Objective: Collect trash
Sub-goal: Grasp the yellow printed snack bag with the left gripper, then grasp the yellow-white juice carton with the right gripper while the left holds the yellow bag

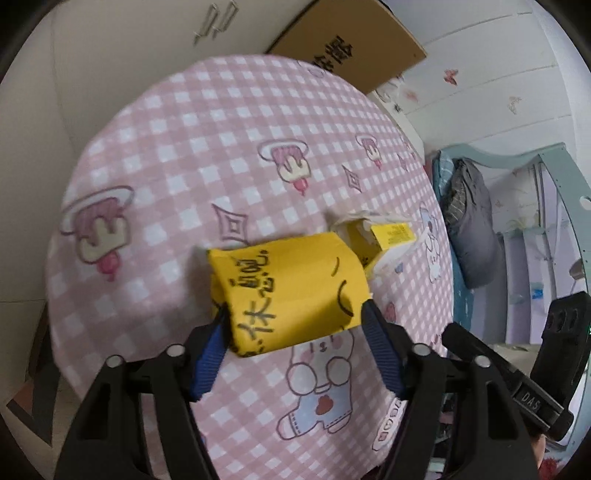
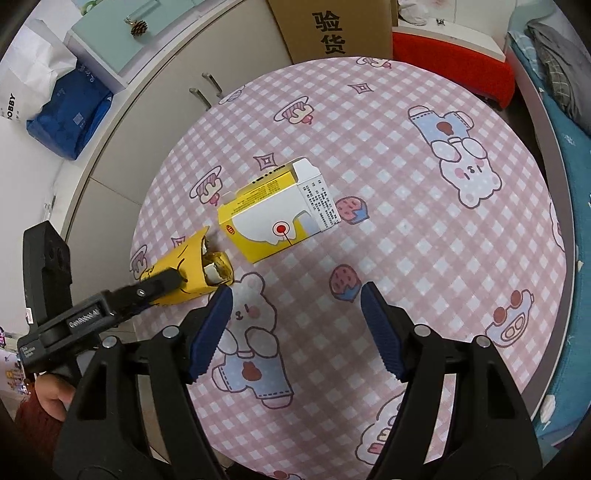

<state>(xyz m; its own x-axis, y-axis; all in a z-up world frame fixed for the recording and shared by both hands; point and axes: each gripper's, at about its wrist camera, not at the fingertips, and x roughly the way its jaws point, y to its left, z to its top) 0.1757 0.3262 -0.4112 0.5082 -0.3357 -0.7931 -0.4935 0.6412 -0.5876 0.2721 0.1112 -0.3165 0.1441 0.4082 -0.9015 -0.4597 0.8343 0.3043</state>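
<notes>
My left gripper (image 1: pixel 293 314) is shut on a yellow paper wrapper (image 1: pixel 291 291) with black writing, held just above the round table (image 1: pixel 177 155). In the right wrist view the same wrapper (image 2: pixel 192 269) shows food scraps at its open end, with the left gripper's finger across it. A yellow and white carton (image 2: pixel 280 214), opened at one end, lies on the table behind the wrapper; it also shows in the left wrist view (image 1: pixel 384 236). My right gripper (image 2: pixel 295 295) is open and empty, above the table in front of the carton.
The table has a pink checked cloth with cartoon prints. A cardboard box (image 2: pixel 328 29) stands behind the table. A beige cabinet (image 2: pixel 177 85) and a blue bag (image 2: pixel 70 118) are at left. A bed (image 2: pixel 565 140) and a red stool (image 2: pixel 450 59) are at right.
</notes>
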